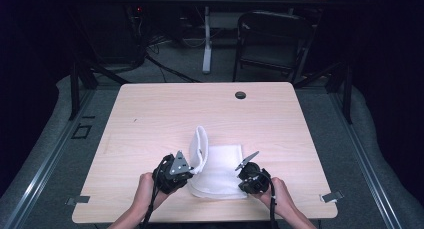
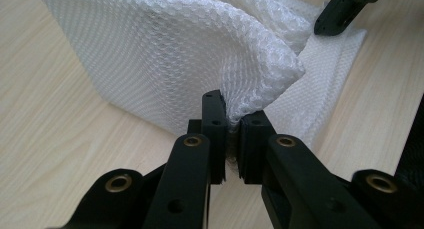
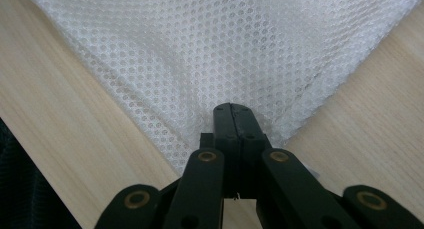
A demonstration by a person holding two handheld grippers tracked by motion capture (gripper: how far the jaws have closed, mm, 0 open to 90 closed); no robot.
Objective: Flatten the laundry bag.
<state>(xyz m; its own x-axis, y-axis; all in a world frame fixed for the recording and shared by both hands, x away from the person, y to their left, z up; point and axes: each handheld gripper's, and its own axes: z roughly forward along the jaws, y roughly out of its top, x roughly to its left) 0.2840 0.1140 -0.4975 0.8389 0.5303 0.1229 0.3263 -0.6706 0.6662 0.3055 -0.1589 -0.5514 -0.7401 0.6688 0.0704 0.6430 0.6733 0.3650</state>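
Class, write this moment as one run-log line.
left hand-held gripper: shut on white mesh cloth, corner lifted | right hand-held gripper: shut on cloth corner | wooden table

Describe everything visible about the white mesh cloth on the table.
The white mesh cloth is a thin, soft fabric with a fine honeycomb weave of small holes. It lies near the front edge of the light wooden table, mostly flat, with its left side lifted and curled over into a standing fold. The left hand-held gripper is shut on that raised, bunched corner. The right hand-held gripper is shut on the other near corner, which stays flat against the tabletop.
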